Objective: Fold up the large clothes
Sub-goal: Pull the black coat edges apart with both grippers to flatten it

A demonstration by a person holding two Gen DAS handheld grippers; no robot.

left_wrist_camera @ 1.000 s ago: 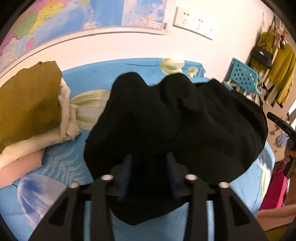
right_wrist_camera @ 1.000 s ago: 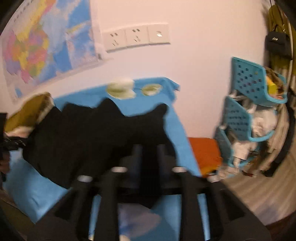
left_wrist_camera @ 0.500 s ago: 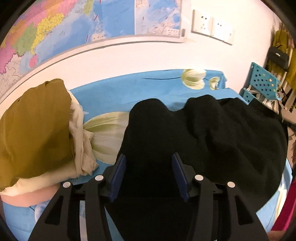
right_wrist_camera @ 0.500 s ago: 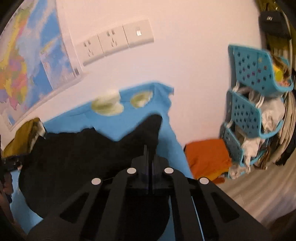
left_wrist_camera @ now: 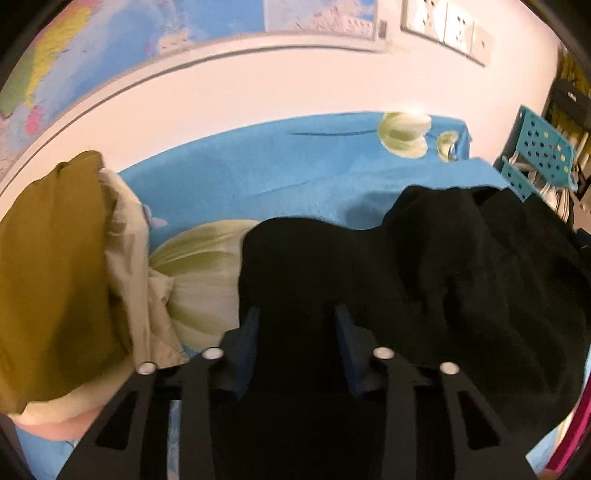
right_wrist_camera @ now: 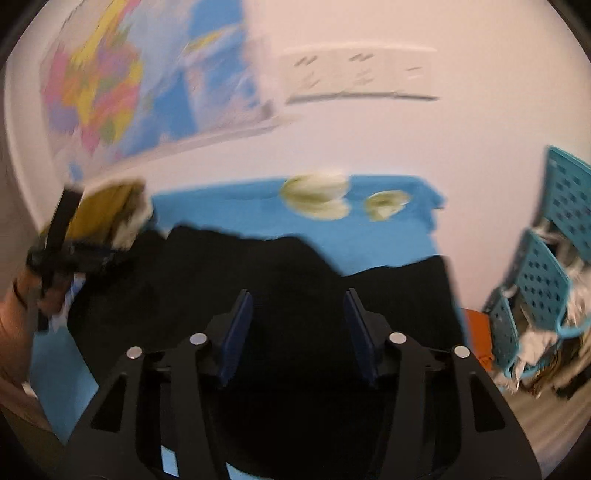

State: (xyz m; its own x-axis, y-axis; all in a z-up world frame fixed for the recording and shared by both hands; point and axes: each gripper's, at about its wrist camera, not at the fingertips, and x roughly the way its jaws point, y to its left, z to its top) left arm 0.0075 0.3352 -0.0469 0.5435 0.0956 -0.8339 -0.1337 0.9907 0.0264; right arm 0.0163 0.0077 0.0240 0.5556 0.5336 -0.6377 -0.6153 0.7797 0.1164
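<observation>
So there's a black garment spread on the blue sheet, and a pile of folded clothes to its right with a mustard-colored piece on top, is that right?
Not quite. The pile of folded clothes sits to the left of the black garment, not the right; the left wrist view shows it. The rest holds: the garment lies on the blue sheet, and a mustard-colored piece tops the pile.

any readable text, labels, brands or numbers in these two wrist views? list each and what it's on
None can be read.
Wall map: it carries print, but too small and blurred in both views.
Wall sockets: no legible marking; motion-blurred in the right wrist view.
Black garment, blue bedsheet, teal baskets: no label or brand shows.
</observation>
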